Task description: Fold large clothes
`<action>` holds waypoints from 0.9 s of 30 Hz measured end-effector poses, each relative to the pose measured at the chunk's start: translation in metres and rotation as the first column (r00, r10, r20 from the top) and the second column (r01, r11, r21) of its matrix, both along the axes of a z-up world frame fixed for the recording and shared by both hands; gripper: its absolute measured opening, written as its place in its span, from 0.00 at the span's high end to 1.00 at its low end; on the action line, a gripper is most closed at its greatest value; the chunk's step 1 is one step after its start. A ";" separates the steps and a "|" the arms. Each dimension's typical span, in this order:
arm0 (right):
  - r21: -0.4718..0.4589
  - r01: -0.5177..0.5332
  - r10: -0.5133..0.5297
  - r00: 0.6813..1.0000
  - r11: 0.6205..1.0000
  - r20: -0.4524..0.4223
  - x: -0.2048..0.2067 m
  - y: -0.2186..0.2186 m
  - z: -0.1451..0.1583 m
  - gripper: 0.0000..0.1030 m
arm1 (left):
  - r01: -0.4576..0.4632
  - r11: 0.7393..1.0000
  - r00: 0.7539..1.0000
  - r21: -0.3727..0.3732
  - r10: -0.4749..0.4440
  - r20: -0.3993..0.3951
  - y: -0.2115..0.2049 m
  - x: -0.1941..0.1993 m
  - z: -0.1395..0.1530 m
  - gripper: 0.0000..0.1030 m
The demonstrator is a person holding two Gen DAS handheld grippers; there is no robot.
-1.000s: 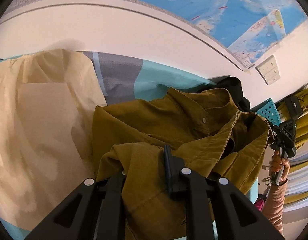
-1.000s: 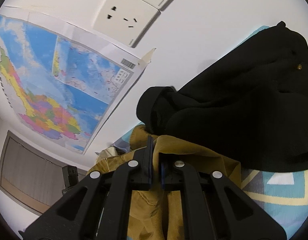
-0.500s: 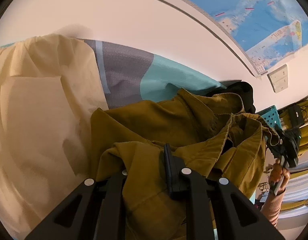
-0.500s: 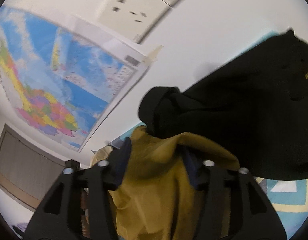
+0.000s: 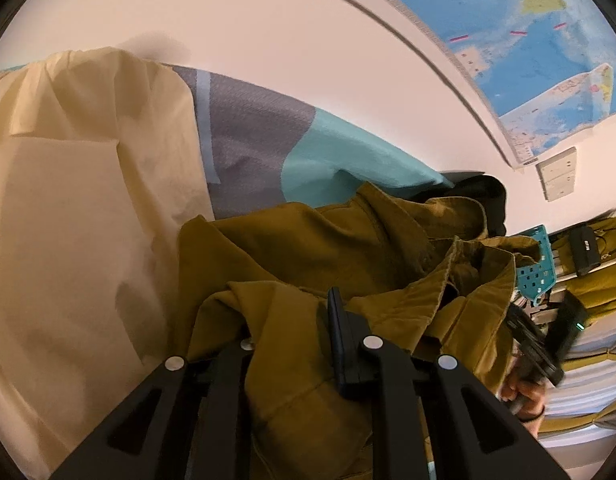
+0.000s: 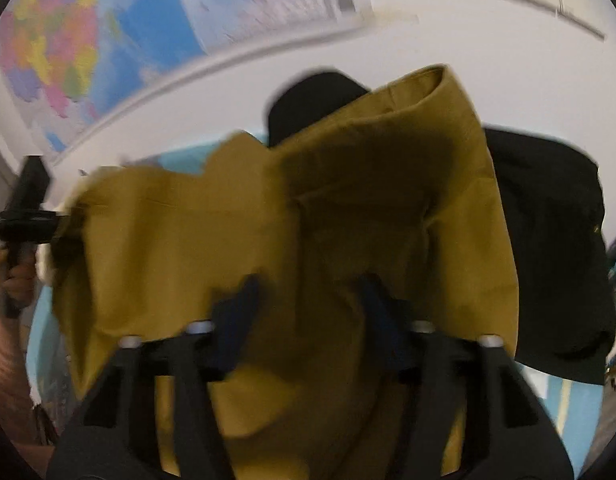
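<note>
An olive-brown shirt (image 5: pixel 340 248) lies bunched on a bed. My left gripper (image 5: pixel 296 320) is shut on a fold of it; the cloth drapes over the left finger and hides it. In the right wrist view the same shirt (image 6: pixel 348 208) hangs in front of my right gripper (image 6: pixel 308 300), whose jaws stand wide apart with cloth lying loosely between them. The view is blurred. The right gripper also shows in the left wrist view (image 5: pixel 536 344), beside the shirt's collar end. The left gripper also shows in the right wrist view (image 6: pixel 24 212) at the shirt's far edge.
A cream cloth (image 5: pixel 80 208) lies on the left of the grey and teal bedsheet (image 5: pixel 268 152). A black garment (image 6: pixel 548 248) is piled behind the shirt by the wall. A map (image 5: pixel 540 52) and sockets (image 5: pixel 556 174) are on the wall. A teal basket (image 5: pixel 540 276) stands at right.
My right gripper has opened from shut on the shirt and has swung round, so the shirt now fills its view. The left gripper keeps its hold and has tilted slightly.
</note>
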State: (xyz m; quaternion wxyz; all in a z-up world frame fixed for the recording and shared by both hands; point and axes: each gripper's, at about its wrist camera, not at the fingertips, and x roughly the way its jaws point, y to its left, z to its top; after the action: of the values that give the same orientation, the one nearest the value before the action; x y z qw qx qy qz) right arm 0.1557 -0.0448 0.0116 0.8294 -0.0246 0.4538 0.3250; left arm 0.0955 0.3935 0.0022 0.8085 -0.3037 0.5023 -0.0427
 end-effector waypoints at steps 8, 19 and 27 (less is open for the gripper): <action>0.128 0.057 -0.068 0.994 0.990 0.081 0.010 -0.026 0.036 0.98 | 0.042 0.996 0.981 -0.076 -0.026 0.195 0.000 -0.040 0.037 0.37; 0.125 0.061 -0.065 0.997 0.990 0.029 0.020 -0.022 0.032 0.56 | 0.056 0.972 0.967 0.228 -0.109 0.230 -0.037 -0.067 0.050 0.27; -0.108 -0.056 0.066 0.994 0.993 0.087 -0.003 0.013 0.016 0.42 | 0.189 0.835 0.962 0.517 -0.262 0.072 -0.090 -0.043 0.012 0.25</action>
State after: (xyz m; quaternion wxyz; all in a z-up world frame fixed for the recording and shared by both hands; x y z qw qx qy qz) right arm 0.1531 -0.0315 0.0276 0.8362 -0.0970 0.4315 0.3243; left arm 0.0520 0.3036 0.0139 0.8821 -0.0159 0.4701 -0.0260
